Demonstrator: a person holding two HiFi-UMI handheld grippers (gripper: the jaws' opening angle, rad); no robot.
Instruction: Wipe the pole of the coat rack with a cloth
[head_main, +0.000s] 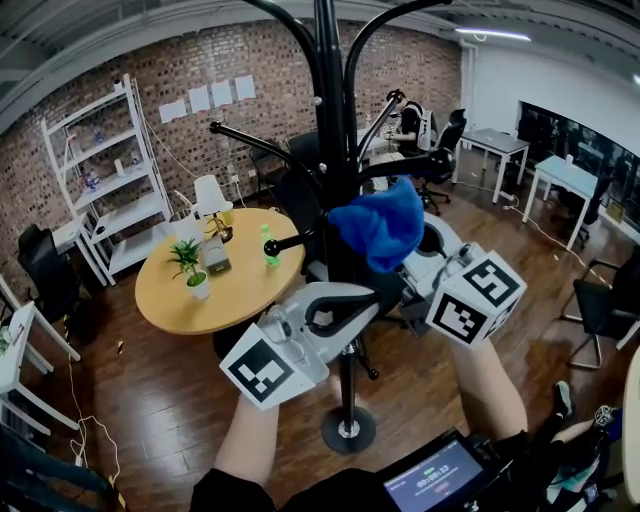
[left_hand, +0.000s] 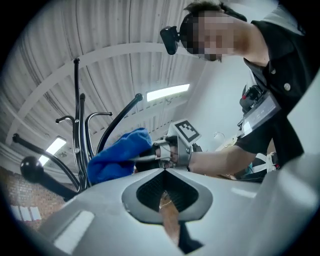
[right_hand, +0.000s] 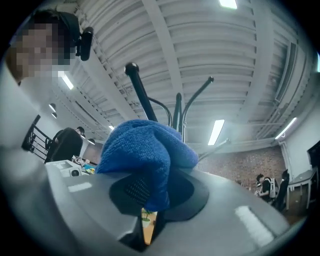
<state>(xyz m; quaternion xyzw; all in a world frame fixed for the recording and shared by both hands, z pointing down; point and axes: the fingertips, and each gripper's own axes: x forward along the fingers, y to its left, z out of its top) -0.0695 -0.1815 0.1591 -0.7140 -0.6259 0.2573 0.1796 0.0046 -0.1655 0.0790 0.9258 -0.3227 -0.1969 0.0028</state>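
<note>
Pole (head_main: 330, 100): black and slim, with its long axis upright. It runs from a round base (head_main: 348, 430) on the wood floor up to curved hook arms (head_main: 255, 140) that spread out near the top.
Cloth (head_main: 383, 225): blue and fuzzy, bunched into a soft wad. It sits at the pole's right side, just below the hook arms.
Right gripper (head_main: 400, 262): its fingers are clamped on the cloth, and a fold of the cloth hangs down between them.
Left gripper (head_main: 365, 300): its fingers are drawn together with nothing between them. It is held lower, crossing in front of the pole.
Beyond: a round wooden surface (head_main: 180, 300) carries a potted plant (head_main: 190, 268) and a green bottle (head_main: 268, 245). White shelves (head_main: 110, 170) stand against the brick wall.
</note>
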